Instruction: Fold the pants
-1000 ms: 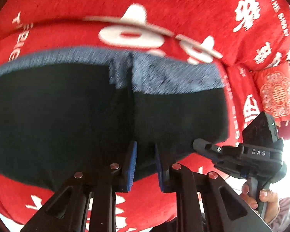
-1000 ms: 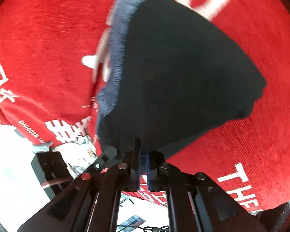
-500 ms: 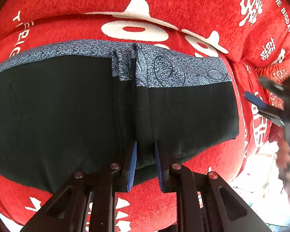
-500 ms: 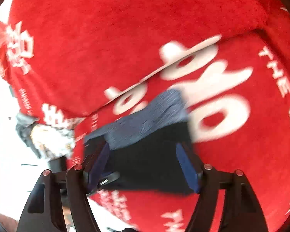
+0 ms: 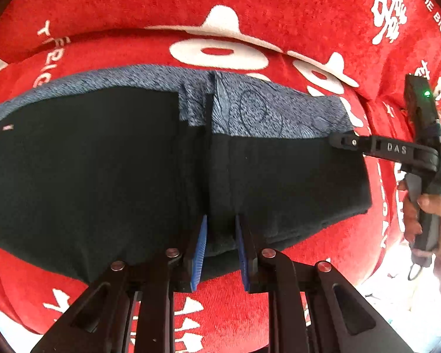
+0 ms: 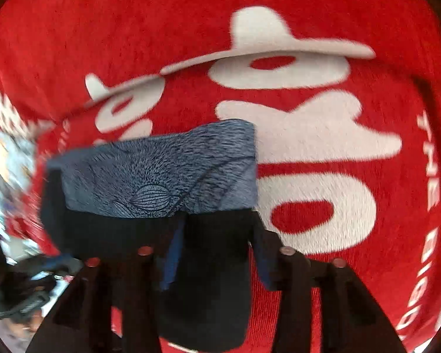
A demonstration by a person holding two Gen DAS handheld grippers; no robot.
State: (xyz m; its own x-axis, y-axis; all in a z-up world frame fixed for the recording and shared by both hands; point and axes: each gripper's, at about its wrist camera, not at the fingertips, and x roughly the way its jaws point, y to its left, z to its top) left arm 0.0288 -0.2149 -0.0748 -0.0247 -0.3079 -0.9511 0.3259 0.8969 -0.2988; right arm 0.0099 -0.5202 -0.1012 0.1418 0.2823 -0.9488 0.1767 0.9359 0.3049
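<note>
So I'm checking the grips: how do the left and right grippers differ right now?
The left gripper is shut on a bunched fold of the pants; the right gripper stands wider, jaws closing, cloth between them. The left view is sharp, the right blurred. Both point down over the red cover.

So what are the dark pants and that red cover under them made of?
The pants look like soft, matte black knit fabric, since they bunch and sag; the blue-grey band at their top edge carries a printed line pattern, probably the same stretchy cloth. The red cover seems plush, maybe chenille or velvet: its surface shows a fuzzy nap, with white characters worked in. The exact fibres cannot be told.
</note>
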